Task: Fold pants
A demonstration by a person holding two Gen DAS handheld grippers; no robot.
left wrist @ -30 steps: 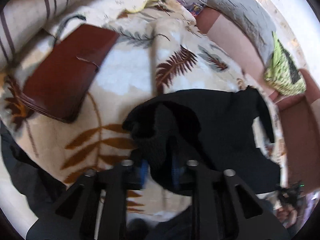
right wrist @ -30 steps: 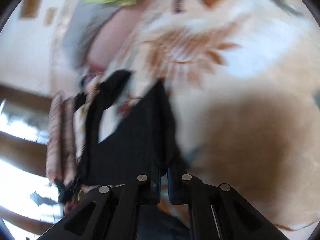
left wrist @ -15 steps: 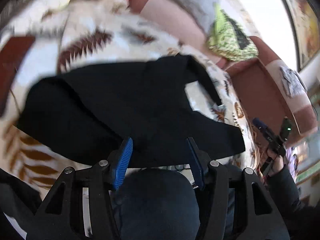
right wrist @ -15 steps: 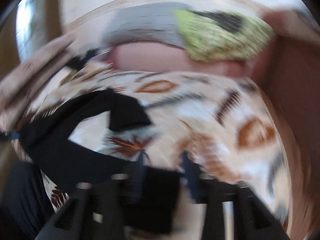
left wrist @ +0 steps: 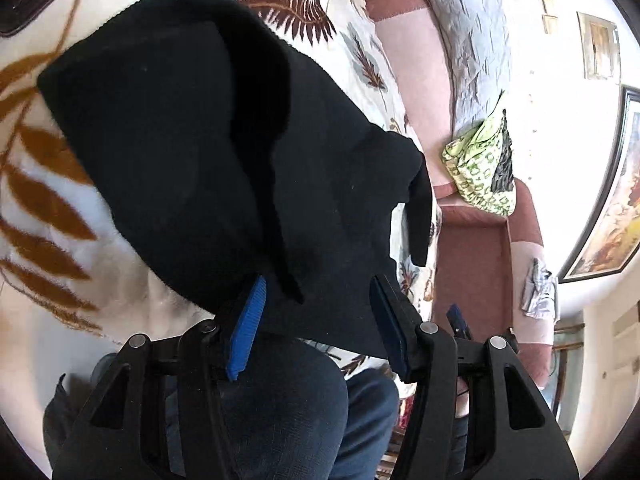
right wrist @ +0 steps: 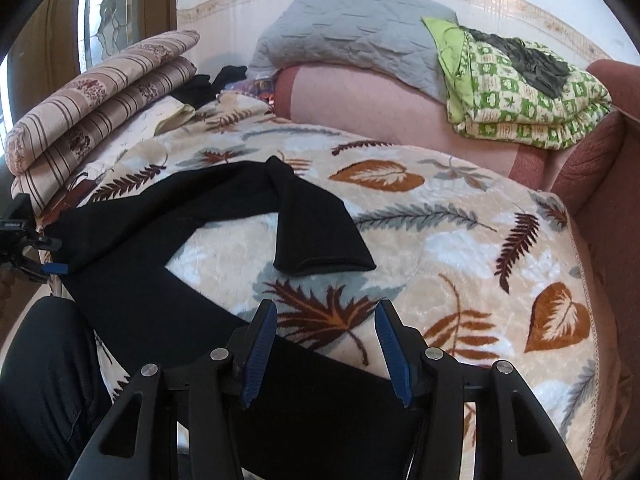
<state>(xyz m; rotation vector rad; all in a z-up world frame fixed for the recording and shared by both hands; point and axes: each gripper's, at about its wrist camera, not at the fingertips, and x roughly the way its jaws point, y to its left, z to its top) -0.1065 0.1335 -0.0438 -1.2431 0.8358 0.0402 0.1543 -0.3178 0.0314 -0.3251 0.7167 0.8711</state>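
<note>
Leaf-patterned blanket (right wrist: 460,248) under black pants (right wrist: 152,240) and striped cushions (right wrist: 92,96)

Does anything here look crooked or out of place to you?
Yes: the black pants are not lying flat on the leaf-print blanket. One leg end is flipped over at an angle, away from the other leg, and the near edge hangs off the blanket's front. Nothing looks spilled or damaged.
</note>
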